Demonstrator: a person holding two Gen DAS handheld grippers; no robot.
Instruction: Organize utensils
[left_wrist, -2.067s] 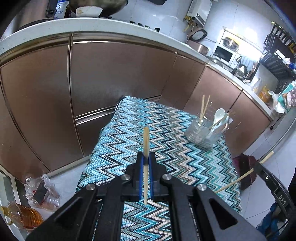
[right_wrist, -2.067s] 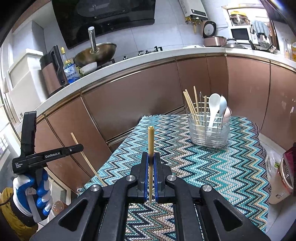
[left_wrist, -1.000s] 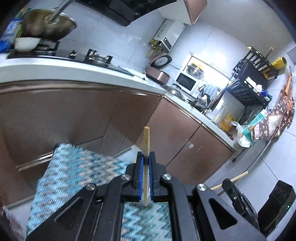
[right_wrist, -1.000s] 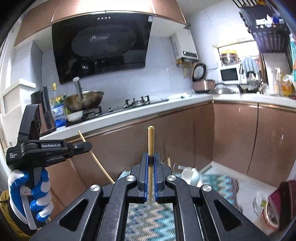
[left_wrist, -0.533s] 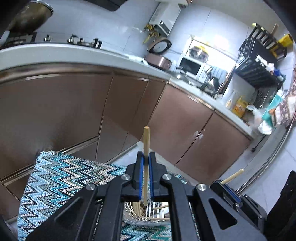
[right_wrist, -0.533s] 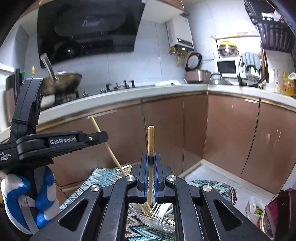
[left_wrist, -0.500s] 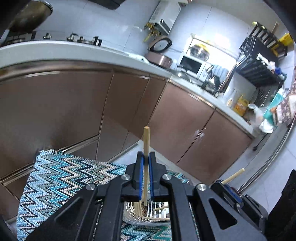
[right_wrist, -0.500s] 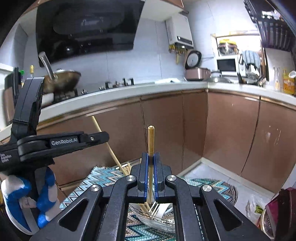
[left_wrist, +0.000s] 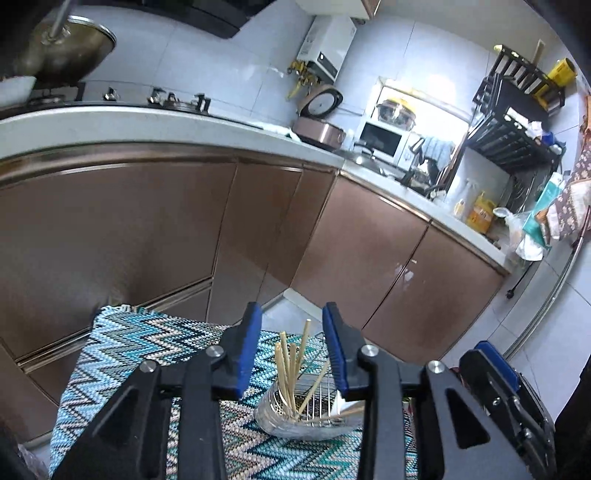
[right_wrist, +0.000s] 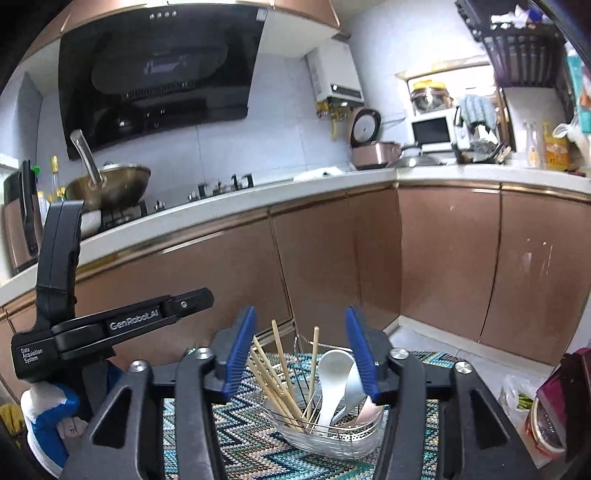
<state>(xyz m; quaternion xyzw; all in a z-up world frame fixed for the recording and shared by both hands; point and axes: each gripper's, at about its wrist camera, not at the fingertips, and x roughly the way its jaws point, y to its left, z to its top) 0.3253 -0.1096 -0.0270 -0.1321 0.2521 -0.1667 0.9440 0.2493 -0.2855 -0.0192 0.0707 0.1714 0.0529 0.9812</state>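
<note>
Chopsticks, pale wooden ones, stand in the clear wire-lined utensil holder; left gripper and right gripper hover above, jaws opening, empty.

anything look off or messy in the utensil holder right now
Nothing spilled or damaged. The chopsticks lean at mixed angles in the holder, one lying nearly flat across its rim. The spoons sit in the other side. The holder stands on the cloth.
</note>
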